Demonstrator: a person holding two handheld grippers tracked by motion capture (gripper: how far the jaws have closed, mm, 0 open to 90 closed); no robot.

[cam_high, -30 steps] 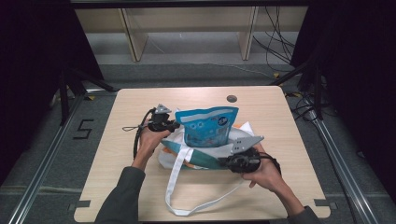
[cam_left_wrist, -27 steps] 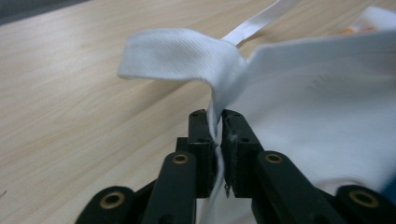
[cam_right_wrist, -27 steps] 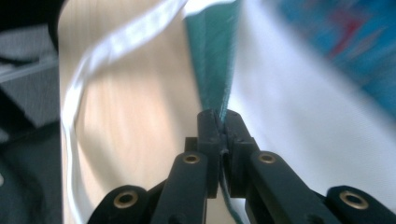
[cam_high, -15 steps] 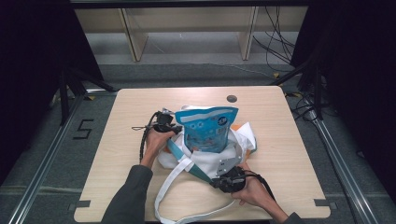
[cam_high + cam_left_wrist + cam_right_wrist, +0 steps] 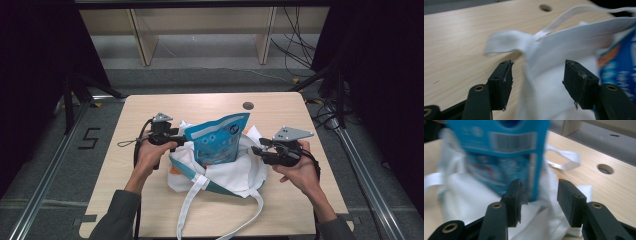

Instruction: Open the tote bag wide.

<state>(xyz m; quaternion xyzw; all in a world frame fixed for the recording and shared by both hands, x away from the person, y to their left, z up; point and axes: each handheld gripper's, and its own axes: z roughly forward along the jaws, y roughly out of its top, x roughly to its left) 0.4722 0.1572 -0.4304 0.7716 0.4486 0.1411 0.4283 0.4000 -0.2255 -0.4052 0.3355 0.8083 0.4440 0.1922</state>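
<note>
Since the earlier frame: right gripper (image 5: 261,148) shifted from the near edge of the bag up to its right side; both sets of fingers just opened, bag cloth released. Pouch now standing higher in the bag mouth.

Near: long white straps (image 5: 192,210) trailing toward the near edge of the surface (image 5: 300,210).

Middle: white tote bag (image 5: 227,175) slumped at centre, blue pouch (image 5: 220,140) upright inside, top half protruding and leaning right. Left gripper (image 5: 181,139) just beside the bag's left rim, fingers (image 5: 501,82) wide, loose cloth between them but unpressed. Right gripper fingers (image 5: 515,200) moderately wide, aimed at the pouch's lower edge, not pressing.

Far: cable hole (image 5: 248,106) in bare surface.

Step in hand, as judged: seating the pouch fully in the bag. Recommended: regrip one layer of rim on each side, spread the mouth apart, lift evenly to let the pouch slide down. Avoid pinching pouch and cloth together; keep straps clear of the fingers.
</note>
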